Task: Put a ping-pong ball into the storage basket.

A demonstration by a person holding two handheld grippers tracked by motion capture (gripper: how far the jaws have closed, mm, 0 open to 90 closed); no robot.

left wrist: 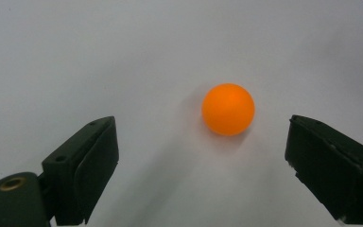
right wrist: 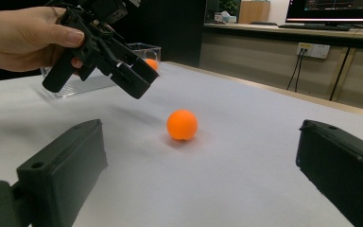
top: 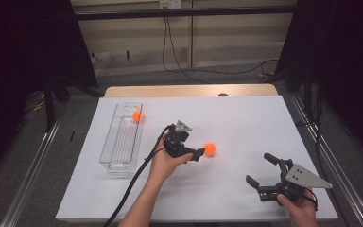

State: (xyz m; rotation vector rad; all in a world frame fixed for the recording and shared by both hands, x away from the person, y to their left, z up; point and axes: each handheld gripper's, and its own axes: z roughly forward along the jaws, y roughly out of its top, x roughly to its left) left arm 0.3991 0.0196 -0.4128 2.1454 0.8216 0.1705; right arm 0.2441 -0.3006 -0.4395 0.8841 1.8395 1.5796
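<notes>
An orange ball [top: 210, 149] lies on the white table sheet [top: 246, 118] near the middle. My left gripper [top: 196, 149] hovers just left of it, tilted down, jaws open. In the left gripper view the ball [left wrist: 228, 109] sits a little ahead of the open left gripper [left wrist: 203, 142], nearer the right jaw and touching neither. A second orange ball [top: 137, 116] rests at the far end of a clear plastic bin [top: 121, 139]. My right gripper [top: 260, 169] stands open at the front right, empty. The right gripper view shows the ball [right wrist: 182, 125] beyond the wide-open right gripper [right wrist: 198, 151], with the left gripper [right wrist: 123, 71] above it.
The clear bin [right wrist: 85, 82] stands lengthwise at the table's left, with the second ball [right wrist: 151, 64] in it. A black cable [top: 137, 179] trails from the left gripper toward the front edge. Metal rails [top: 33, 165] run along both sides of the table.
</notes>
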